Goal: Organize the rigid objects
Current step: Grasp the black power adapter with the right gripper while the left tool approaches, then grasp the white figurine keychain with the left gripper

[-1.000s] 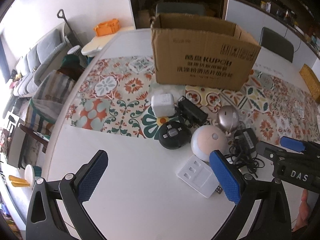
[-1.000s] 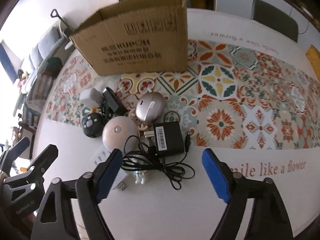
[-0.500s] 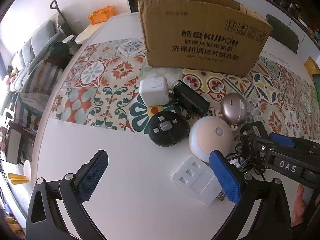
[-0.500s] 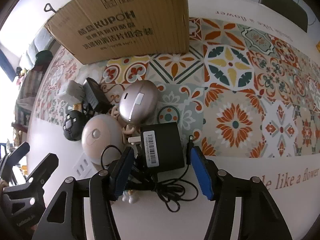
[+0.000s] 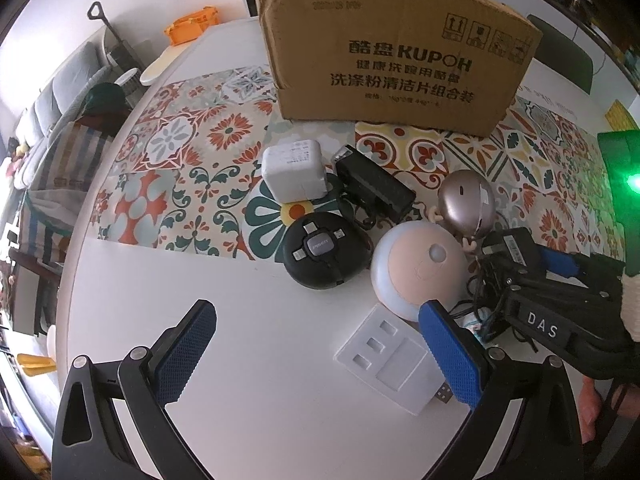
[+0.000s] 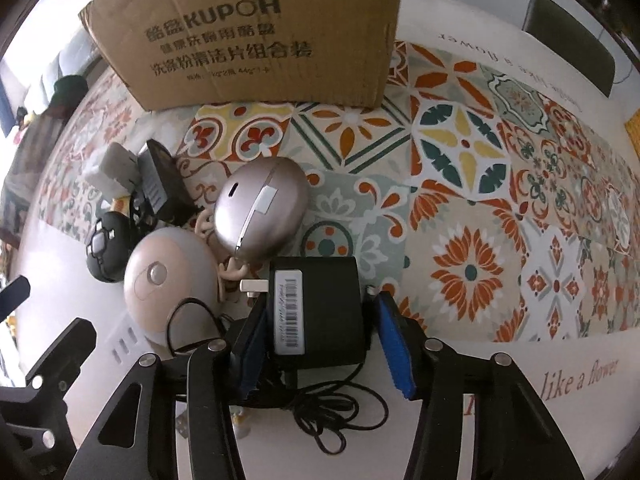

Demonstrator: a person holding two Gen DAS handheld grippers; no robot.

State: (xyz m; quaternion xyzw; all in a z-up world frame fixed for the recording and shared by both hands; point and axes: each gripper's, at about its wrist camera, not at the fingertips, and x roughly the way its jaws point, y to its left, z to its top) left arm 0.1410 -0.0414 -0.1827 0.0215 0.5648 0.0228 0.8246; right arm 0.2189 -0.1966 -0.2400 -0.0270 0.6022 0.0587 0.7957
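A cardboard box (image 5: 396, 60) stands at the back of the table. In front of it lie a white charger (image 5: 294, 176), a black adapter bar (image 5: 374, 188), a round black device (image 5: 324, 254), a pinkish dome (image 5: 420, 270), a gold egg-shaped gadget (image 6: 260, 208) and a white switch plate (image 5: 390, 364). My right gripper (image 6: 320, 332) straddles a black power adapter (image 6: 316, 308) with a tangled cord; the left pad touches it, the right pad stands a little off. My left gripper (image 5: 320, 352) is open and empty above the bare table.
A patterned runner (image 6: 480, 184) crosses the table. A grey chair (image 6: 568, 40) stands behind the table at the right. A sofa (image 5: 60, 92) and an orange basket (image 5: 192, 26) lie off the table's left side.
My right gripper moved forward and narrowed around the black power adapter. My left gripper moved closer to the pile; the box now looms larger.
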